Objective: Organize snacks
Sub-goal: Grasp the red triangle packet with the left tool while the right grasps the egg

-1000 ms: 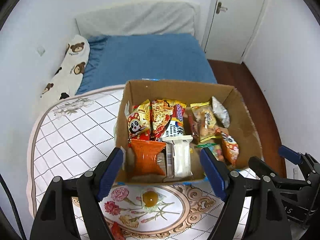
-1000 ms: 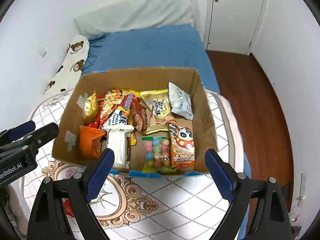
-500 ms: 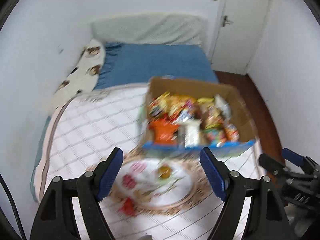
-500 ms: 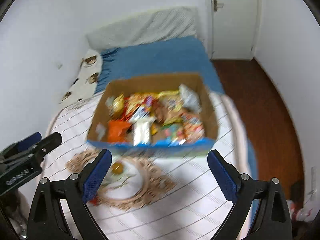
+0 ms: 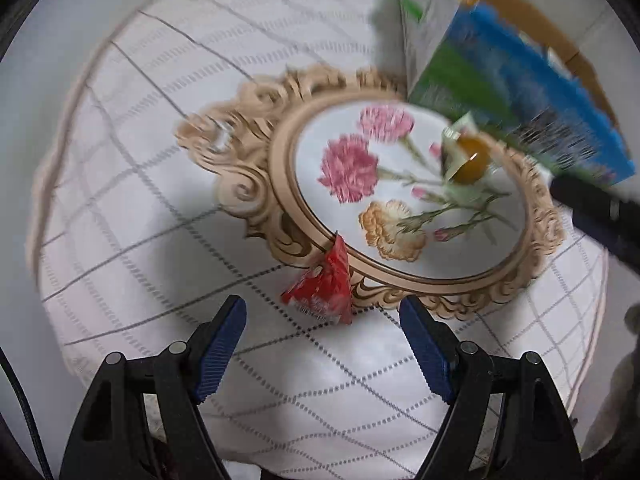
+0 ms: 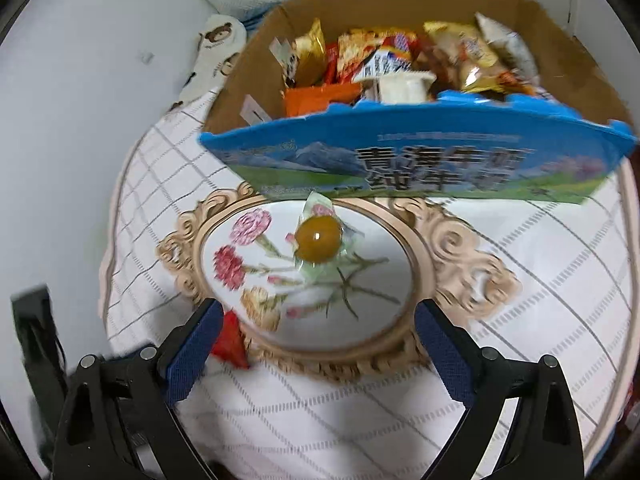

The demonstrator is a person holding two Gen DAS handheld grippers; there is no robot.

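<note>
While spread and empty, left claw [image 5: 322, 312] directly over red snack packet [image 5: 322, 282], not touching.

Right gripper [image 6: 316, 322] is hanging open over the floral tablecloth [image 6: 360, 412], nothing between the jaws. Wrapped amber candy [image 6: 318, 239] is lying ahead, just before the snack-filled cardboard box [image 6: 420, 160]. Red triangular packet [image 6: 230, 340] is sitting beside the left finger [image 6: 192, 346].
</note>
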